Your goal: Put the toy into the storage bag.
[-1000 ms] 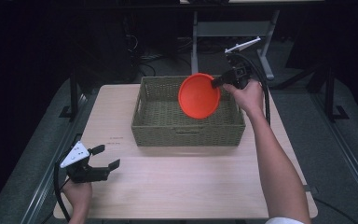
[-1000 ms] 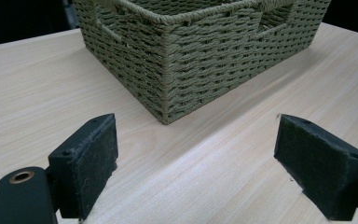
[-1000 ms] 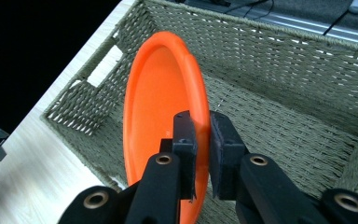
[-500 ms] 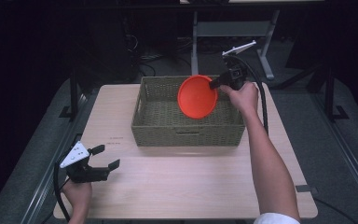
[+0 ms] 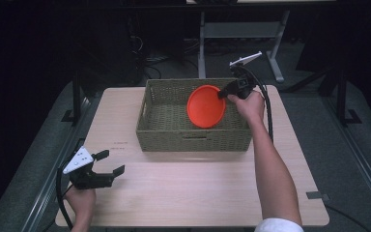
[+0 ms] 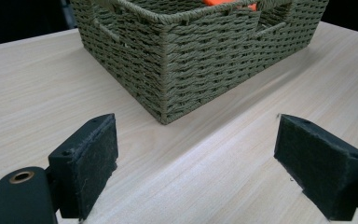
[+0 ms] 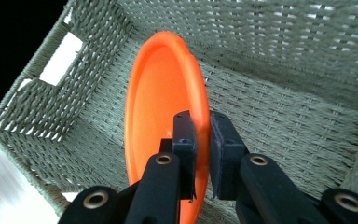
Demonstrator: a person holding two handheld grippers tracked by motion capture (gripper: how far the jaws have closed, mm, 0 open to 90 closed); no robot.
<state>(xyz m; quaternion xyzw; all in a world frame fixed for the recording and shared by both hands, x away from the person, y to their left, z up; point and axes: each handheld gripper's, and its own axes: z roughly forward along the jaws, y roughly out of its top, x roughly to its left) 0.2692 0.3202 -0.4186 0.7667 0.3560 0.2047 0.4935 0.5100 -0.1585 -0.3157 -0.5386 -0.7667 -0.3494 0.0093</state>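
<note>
The table (image 5: 198, 188) carries the woven basket (image 5: 174, 130). Inside it, the orange plate (image 5: 206, 106) hangs on edge, its rim clamped by the right gripper (image 7: 201, 135). The left gripper (image 6: 196, 154) rests with jaws apart, empty. Risk: early release could let the tilted plate topple against the wall.

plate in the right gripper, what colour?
Orange plate, plain, no pattern; the right gripper view shows it best, pinched by the right gripper.

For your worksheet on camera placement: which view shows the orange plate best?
The high view: the plate shows whole, tilted over the basket. The right gripper view shows it close but partly behind the jaws; the left gripper view catches an orange sliver above the rim.
</note>
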